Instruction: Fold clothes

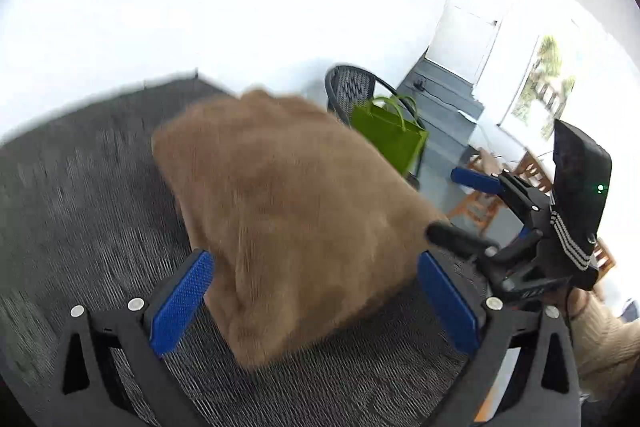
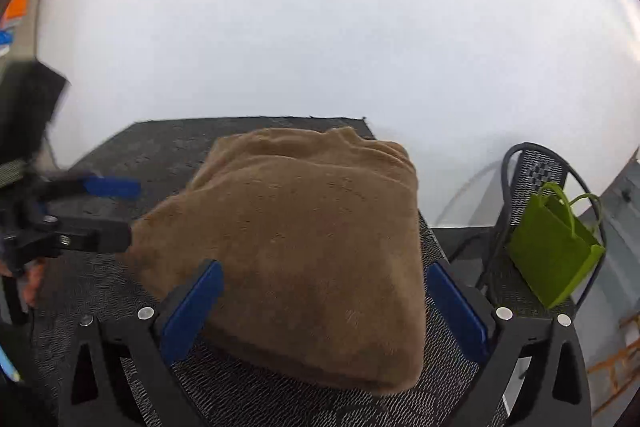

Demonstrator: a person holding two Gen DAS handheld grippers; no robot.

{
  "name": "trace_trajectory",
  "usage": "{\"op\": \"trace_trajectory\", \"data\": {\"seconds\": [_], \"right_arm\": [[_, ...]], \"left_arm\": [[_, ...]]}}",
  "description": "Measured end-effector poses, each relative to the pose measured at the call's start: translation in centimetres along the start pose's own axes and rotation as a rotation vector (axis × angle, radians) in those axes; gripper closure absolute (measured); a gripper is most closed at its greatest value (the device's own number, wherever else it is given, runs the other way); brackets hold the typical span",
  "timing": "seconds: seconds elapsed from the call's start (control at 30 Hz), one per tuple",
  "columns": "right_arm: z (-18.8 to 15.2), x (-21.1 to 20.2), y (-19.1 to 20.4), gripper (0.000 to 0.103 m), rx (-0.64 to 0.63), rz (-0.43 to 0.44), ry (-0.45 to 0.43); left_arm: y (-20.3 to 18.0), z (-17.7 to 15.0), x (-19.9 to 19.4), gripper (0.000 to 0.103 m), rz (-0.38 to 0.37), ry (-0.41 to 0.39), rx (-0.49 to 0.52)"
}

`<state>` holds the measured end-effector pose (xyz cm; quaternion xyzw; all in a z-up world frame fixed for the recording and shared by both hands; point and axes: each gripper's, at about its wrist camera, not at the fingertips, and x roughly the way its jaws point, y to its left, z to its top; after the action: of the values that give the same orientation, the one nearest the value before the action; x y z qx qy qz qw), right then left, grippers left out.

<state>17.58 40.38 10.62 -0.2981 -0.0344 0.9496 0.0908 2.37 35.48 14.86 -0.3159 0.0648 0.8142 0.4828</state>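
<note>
A brown fleece garment [image 1: 288, 211] lies folded into a thick bundle on the dark grey woven tabletop [image 1: 80, 211]. My left gripper [image 1: 314, 259] is open, its blue pads [image 1: 180, 303] straddling the bundle's near end without clamping it. To the right, my right gripper [image 1: 444, 201] hovers open beside the bundle's right edge, held by a hand in a beige sleeve. In the right wrist view the same garment [image 2: 312, 247] fills the centre, and my right gripper [image 2: 323, 267] stands open around its near edge. My left gripper [image 2: 132, 209] is open at the bundle's left side.
A black mesh chair [image 2: 536, 167] with a green tote bag [image 2: 552, 251] on its seat stands past the table's right edge. The far table edge [image 2: 248, 119] meets a white wall. Wooden chairs [image 1: 480, 203] and a white door [image 1: 468, 39] lie further right.
</note>
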Motion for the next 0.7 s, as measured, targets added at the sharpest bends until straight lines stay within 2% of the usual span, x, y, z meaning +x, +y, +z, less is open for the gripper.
{"op": "trace_trajectory", "data": {"seconds": [0.07, 0.2, 0.3, 0.43, 0.7], "right_arm": [[0.2, 1.4, 0.2, 0.000, -0.021, -0.002, 0.028], [-1.4, 3.0, 1.0, 0.000, -0.055, 0.020, 0.083], [-2.4, 3.9, 1.4, 0.000, -0.110, 0.021, 0.120], [-3.1, 4.5, 1.6, 0.000, -0.118, -0.002, 0.120], [-3.0, 4.0, 1.5, 0.000, -0.131, -0.010, 0.116]], "left_arm": [[-0.6, 0.0, 1.3, 0.000, 0.032, 0.022, 0.045], [-0.1, -1.4, 4.7, 0.000, 0.044, 0.116, 0.077], [1.2, -2.1, 5.7, 0.000, 0.023, 0.171, 0.056], [1.9, -2.3, 6.0, 0.000, 0.000, 0.210, 0.022], [3.2, -2.9, 5.9, 0.000, -0.037, 0.236, -0.011]]}}
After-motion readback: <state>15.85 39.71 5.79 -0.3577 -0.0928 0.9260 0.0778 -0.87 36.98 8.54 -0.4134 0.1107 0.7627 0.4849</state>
